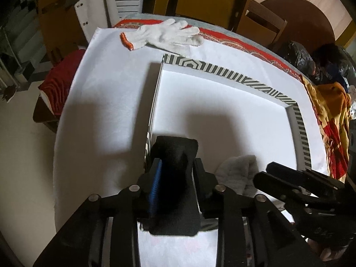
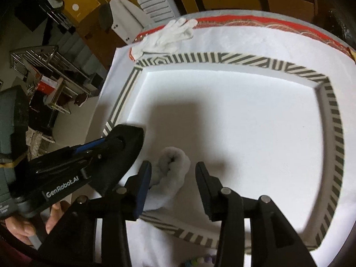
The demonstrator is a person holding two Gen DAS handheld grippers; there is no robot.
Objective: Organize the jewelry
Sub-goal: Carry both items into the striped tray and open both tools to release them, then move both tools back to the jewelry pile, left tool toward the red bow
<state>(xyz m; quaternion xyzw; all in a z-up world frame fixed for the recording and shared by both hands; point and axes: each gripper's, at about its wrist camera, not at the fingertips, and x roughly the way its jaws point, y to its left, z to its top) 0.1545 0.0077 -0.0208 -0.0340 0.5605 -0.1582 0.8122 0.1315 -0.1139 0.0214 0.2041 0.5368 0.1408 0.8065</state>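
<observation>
A large shallow tray (image 2: pixel 333 120) with a black-and-white striped rim and a white floor sat on the white-covered bench (image 1: pixel 100 102). The left hand-held gripper (image 1: pixel 175 166) was clamped on a black fabric piece (image 1: pixel 175 153), perhaps a pouch, holding it over the tray's near left corner, just above the striped rim. Right beside it, inside the tray at the near edge, lay a rolled grey-white cloth (image 2: pixel 169 173). The right hand-held gripper (image 2: pixel 173 178) hung over that roll with its fingers apart, one on each side of the cloth, not pressing on it. A white work glove (image 1: pixel 164 34) with an orange cuff lay on the far side of the bench, beyond the tray.
</observation>
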